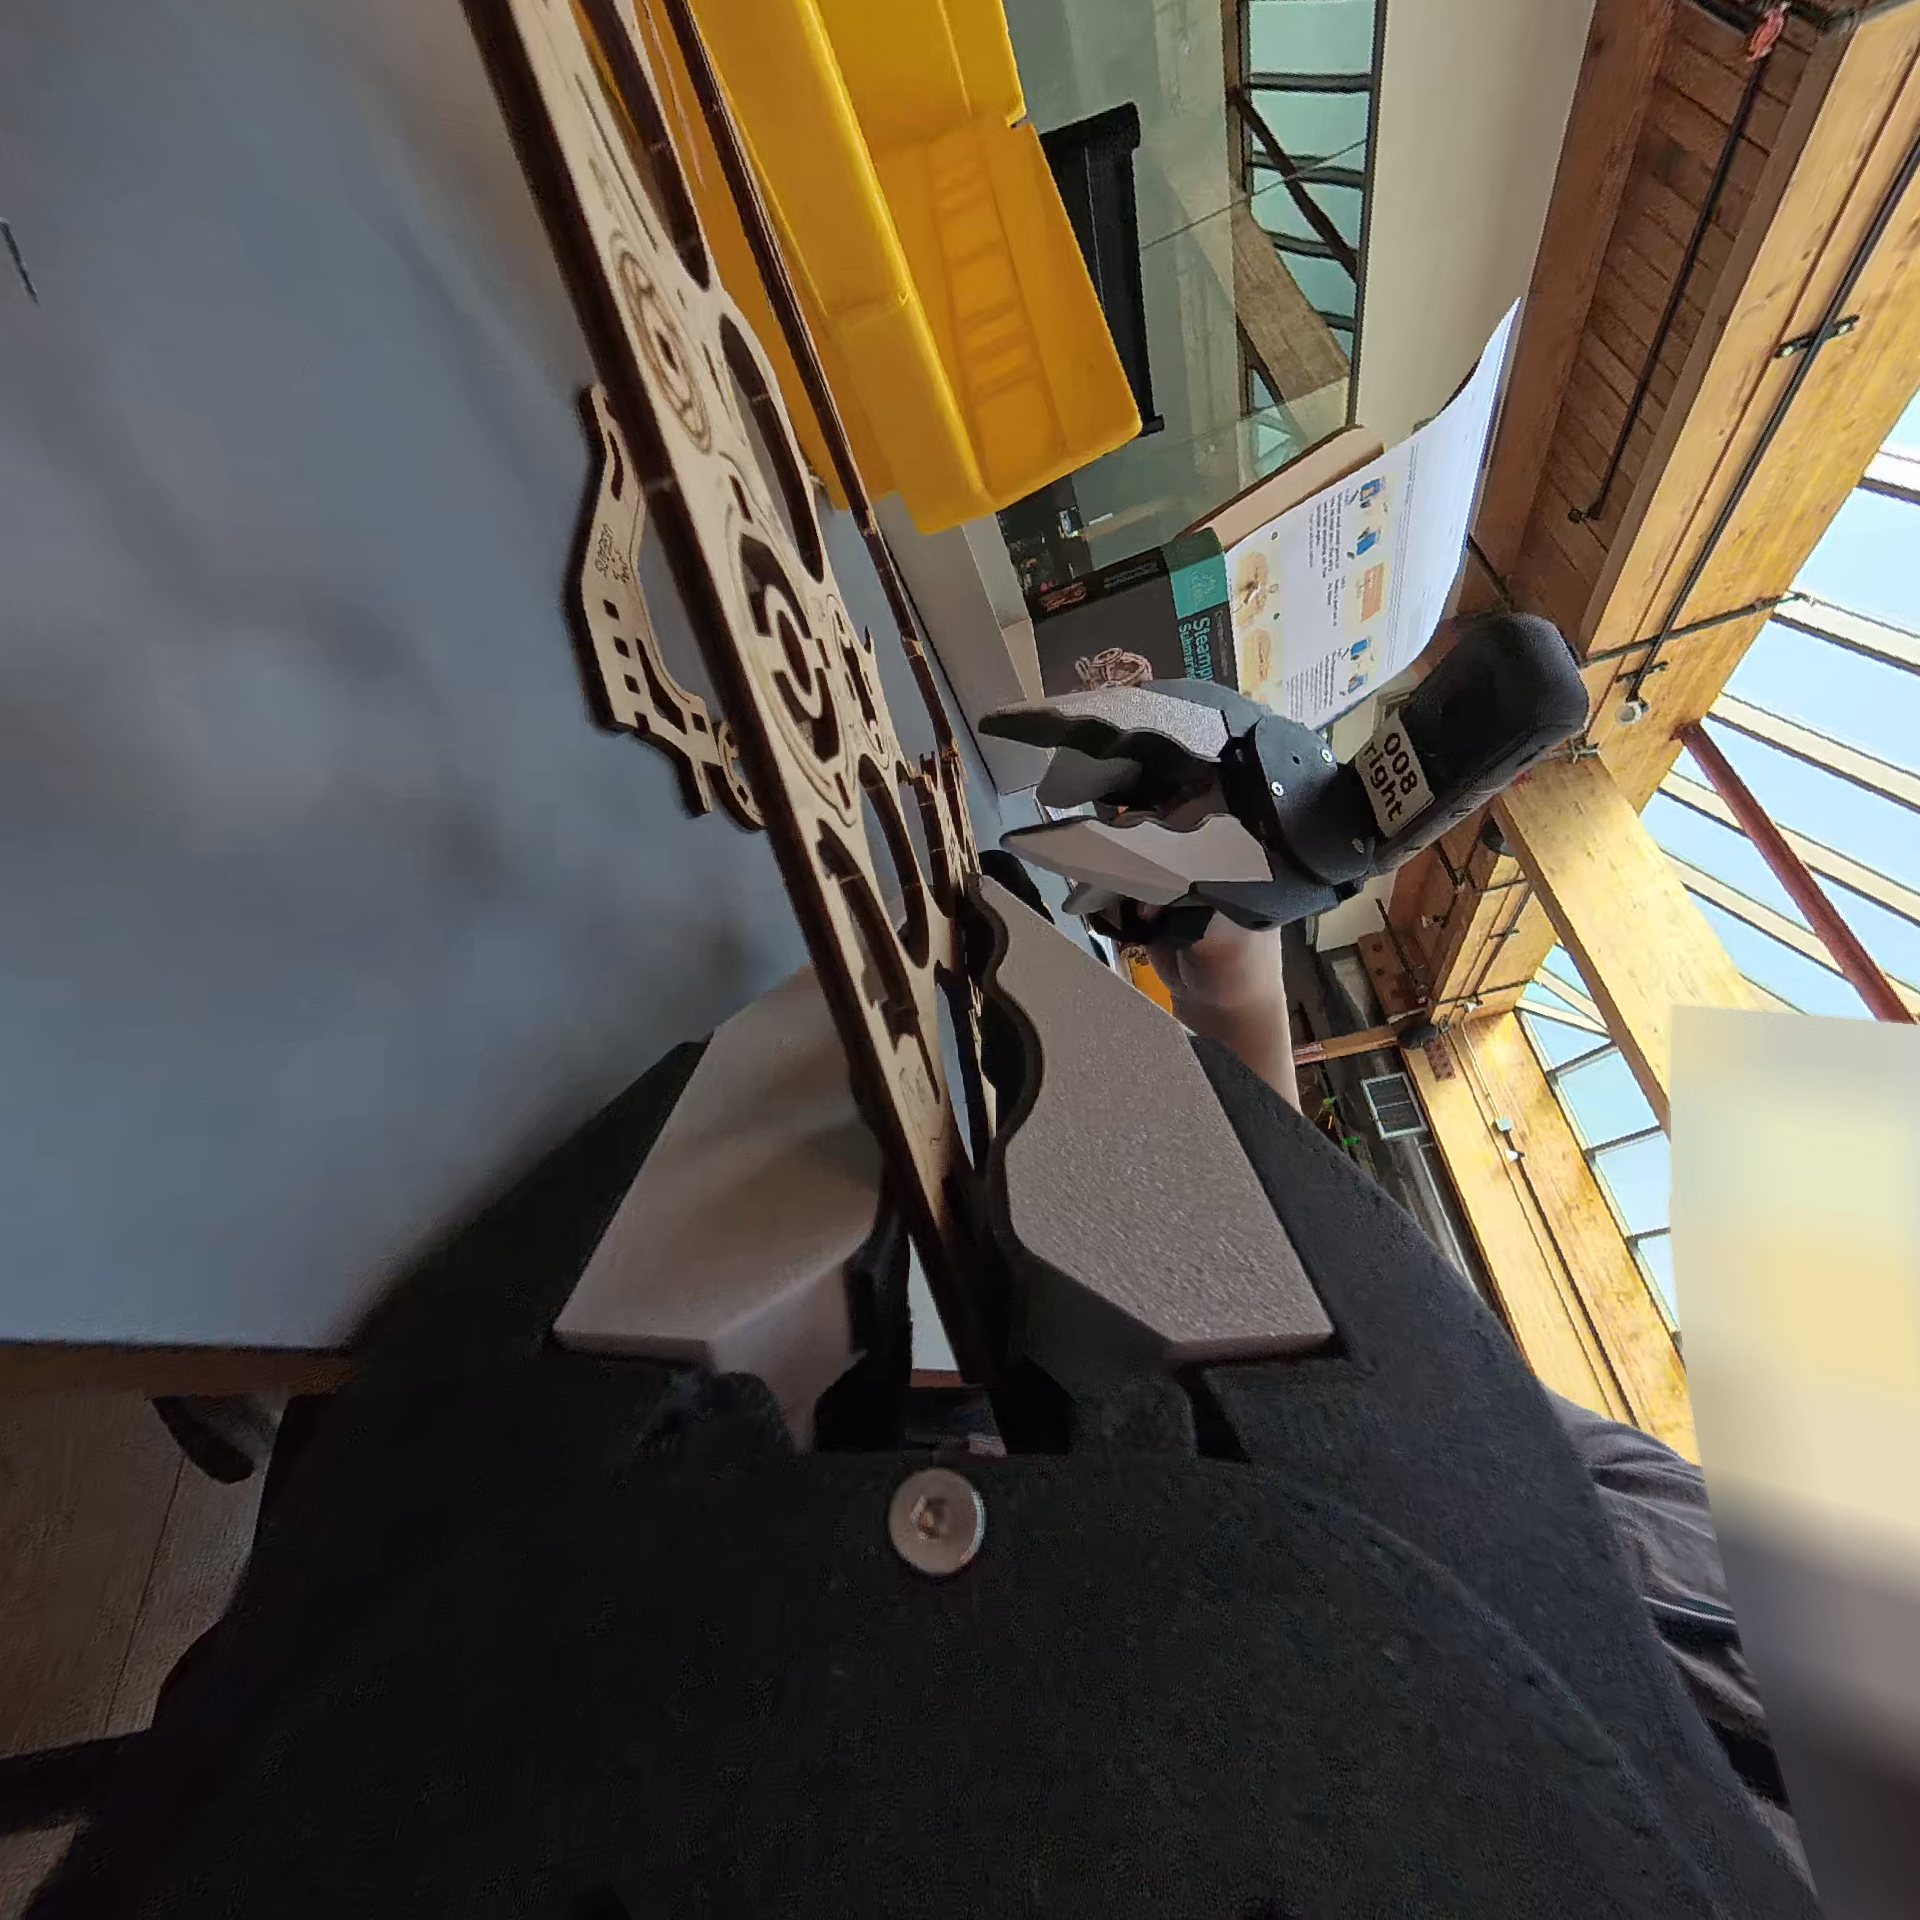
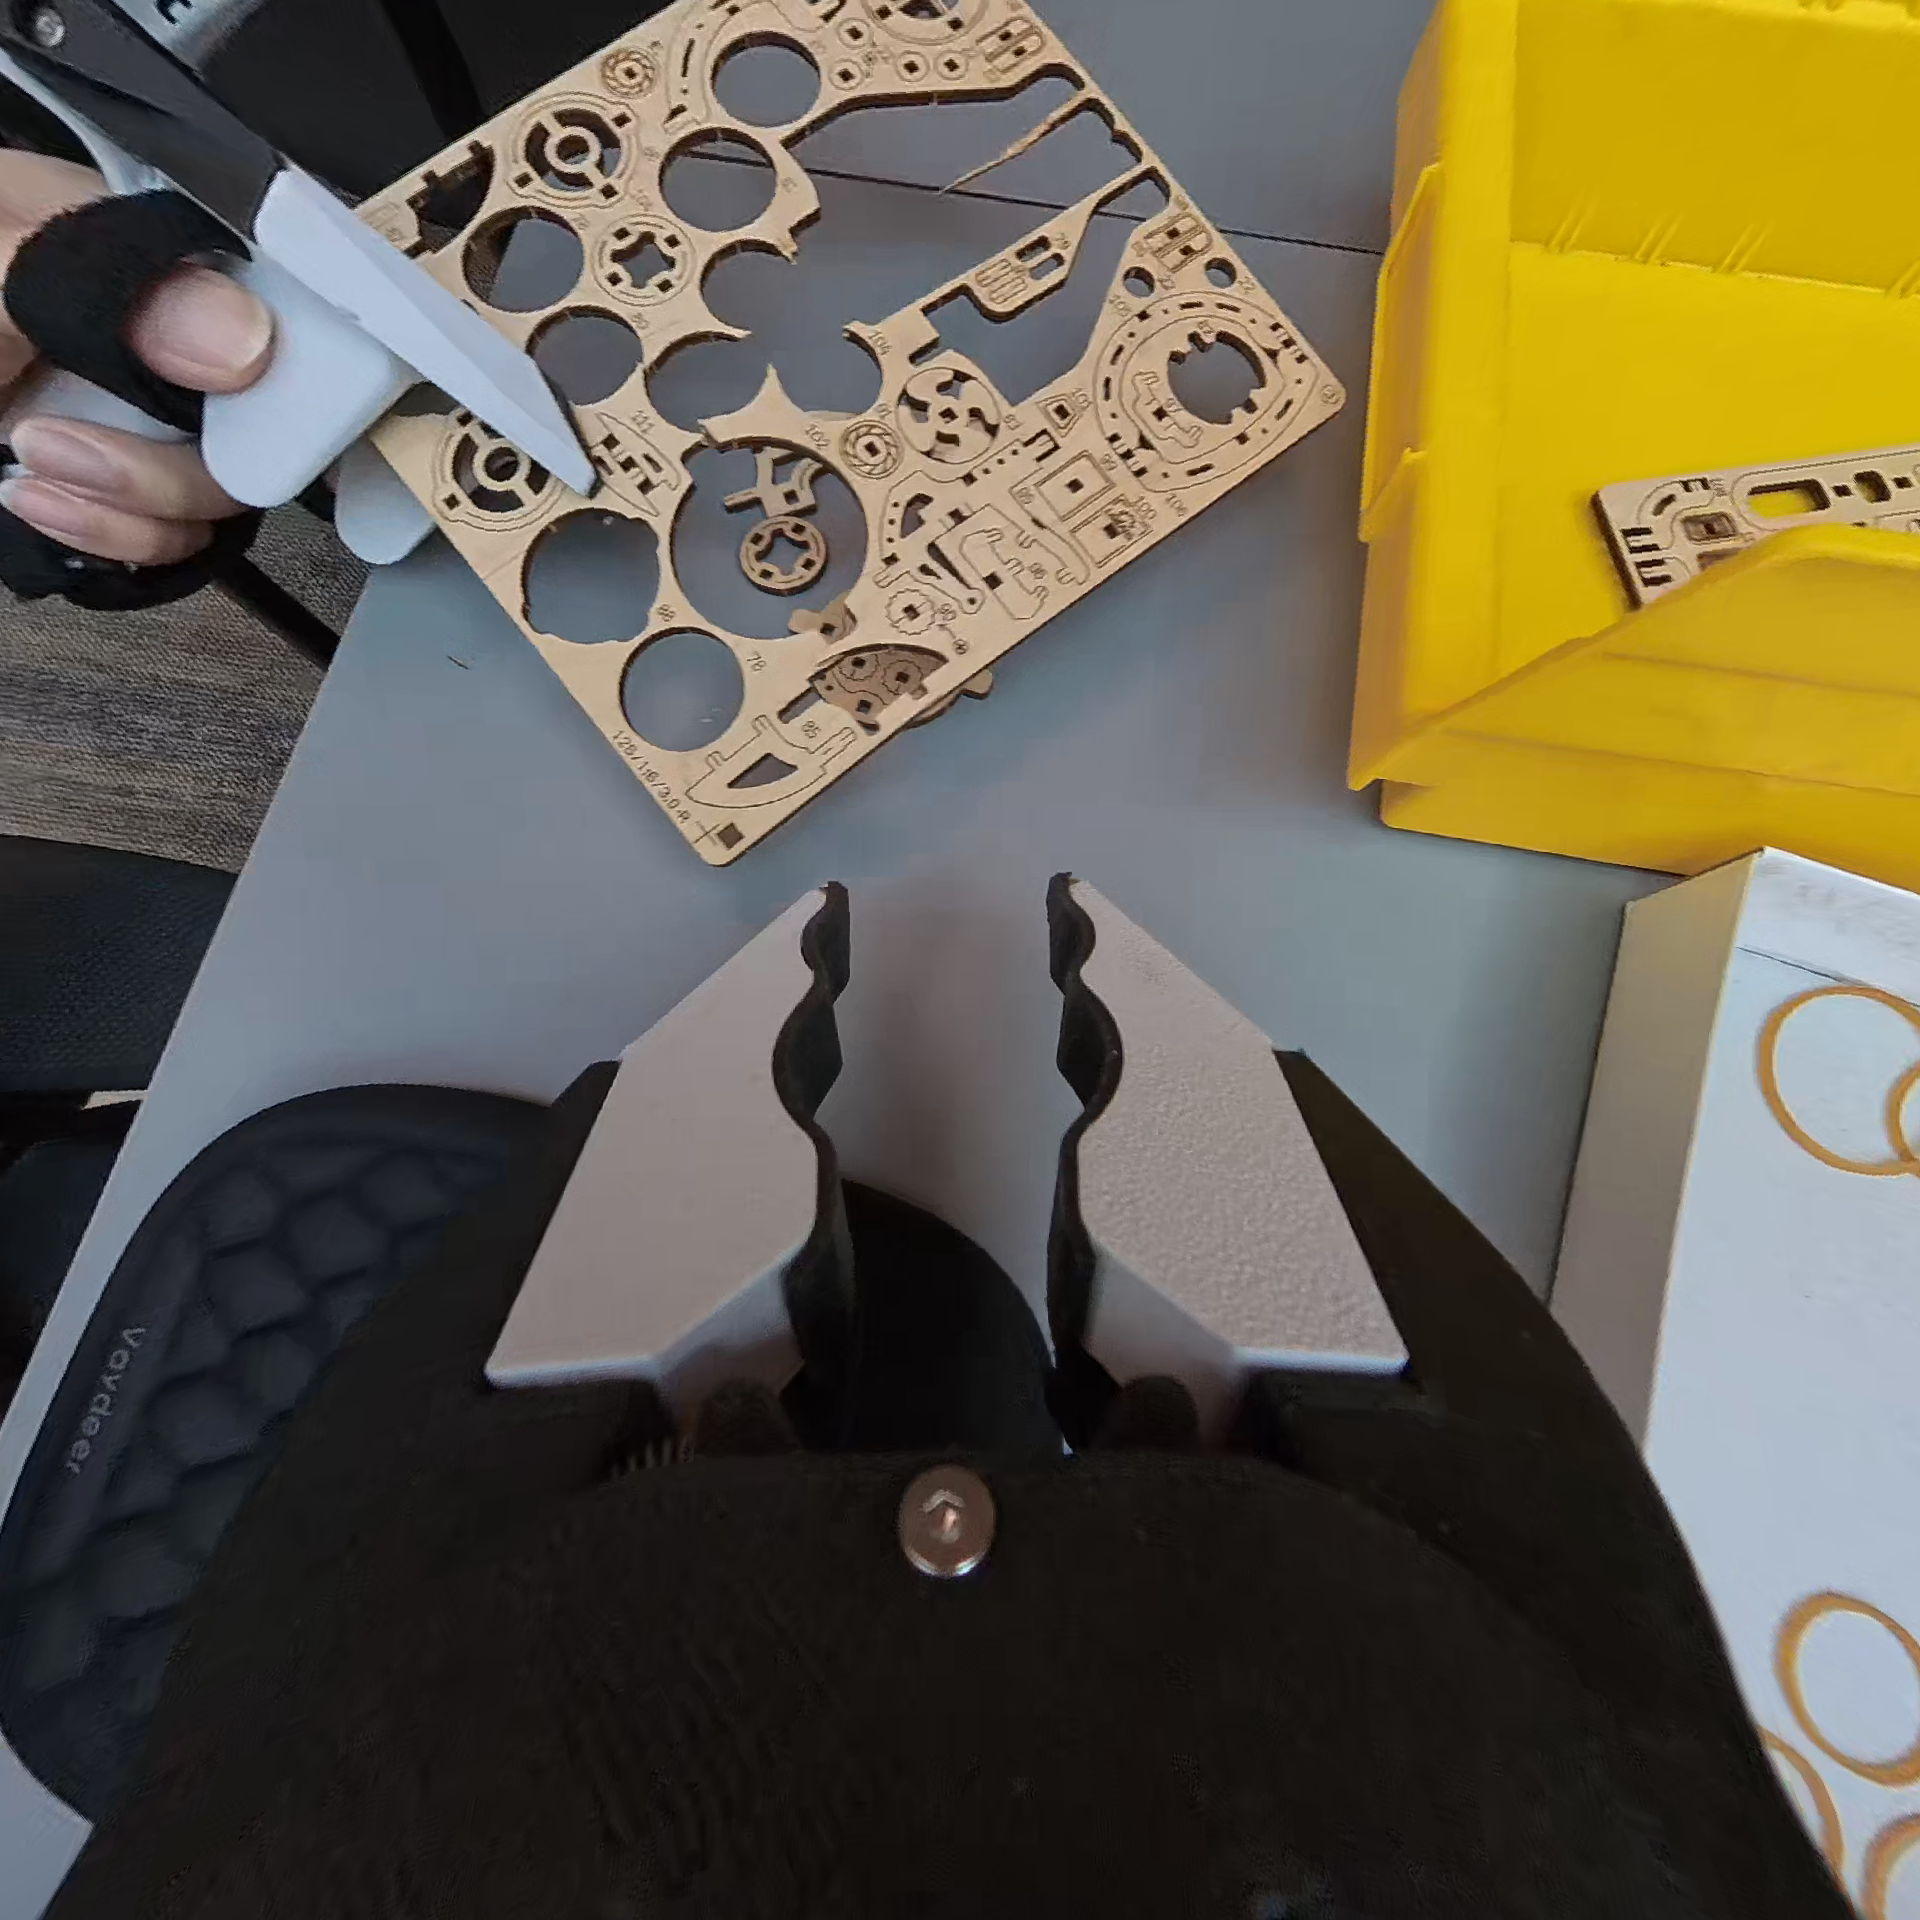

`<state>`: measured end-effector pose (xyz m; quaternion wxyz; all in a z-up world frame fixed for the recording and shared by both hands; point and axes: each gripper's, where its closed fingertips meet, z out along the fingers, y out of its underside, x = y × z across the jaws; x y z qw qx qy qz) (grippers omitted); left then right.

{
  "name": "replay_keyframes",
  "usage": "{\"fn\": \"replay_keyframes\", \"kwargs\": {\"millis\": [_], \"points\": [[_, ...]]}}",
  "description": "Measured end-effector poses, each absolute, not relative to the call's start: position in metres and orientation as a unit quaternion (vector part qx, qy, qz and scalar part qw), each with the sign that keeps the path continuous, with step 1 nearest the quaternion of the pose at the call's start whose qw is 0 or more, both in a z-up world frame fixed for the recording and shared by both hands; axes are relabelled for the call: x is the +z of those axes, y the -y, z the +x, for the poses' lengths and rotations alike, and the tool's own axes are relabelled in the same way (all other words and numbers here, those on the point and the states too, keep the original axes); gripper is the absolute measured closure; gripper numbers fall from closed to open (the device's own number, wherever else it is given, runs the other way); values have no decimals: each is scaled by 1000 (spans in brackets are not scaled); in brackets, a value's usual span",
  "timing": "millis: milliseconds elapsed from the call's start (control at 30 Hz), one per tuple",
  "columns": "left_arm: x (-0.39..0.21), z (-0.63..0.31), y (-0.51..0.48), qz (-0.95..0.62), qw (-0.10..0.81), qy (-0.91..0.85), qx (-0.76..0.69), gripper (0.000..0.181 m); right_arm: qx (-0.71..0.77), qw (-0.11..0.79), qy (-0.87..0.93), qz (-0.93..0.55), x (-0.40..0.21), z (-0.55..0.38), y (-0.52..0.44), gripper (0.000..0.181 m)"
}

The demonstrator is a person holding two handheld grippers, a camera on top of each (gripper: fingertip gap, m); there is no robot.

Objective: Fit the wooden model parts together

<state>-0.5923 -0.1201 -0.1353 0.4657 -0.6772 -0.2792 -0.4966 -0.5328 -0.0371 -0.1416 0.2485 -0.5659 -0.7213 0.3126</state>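
Pinching the near-left edge of the flat, laser-cut tan plywood parts sheet [image 2: 831,416], the left gripper [image 2: 499,457] comes in from ten o'clock in the right wrist view, its fingers pressed onto the board. The right gripper [image 2: 945,904] hangs spread and empty just short of the sheet's near corner, so the sheet lies dead ahead at twelve o'clock on the grey table [image 2: 520,883]. The sheet's long axis runs from eight o'clock to two o'clock – toward the yellow plastic bin [image 2: 1621,416] – and I judge the right gripper is the free one to pick a loosened piece from the sheet's middle.
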Motion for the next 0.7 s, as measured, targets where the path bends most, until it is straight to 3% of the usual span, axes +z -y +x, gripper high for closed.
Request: {"fn": "replay_keyframes", "kwargs": {"millis": [167, 333, 533, 700], "points": [[-139, -596, 118, -709, 433, 293, -474, 165, 347, 247, 718, -550, -137, -544, 62, 143], [-149, -598, 115, -760, 385, 301, -428, 140, 402, 250, 726, -498, -125, -555, 94, 135], [-148, -592, 112, -778, 373, 298, -409, 134, 360, 258, 780, -441, -143, -566, 117, 133], [-150, -593, 121, -815, 348, 288, -362, 132, 297, 269, 802, -444, -156, -574, 110, 153]]}}
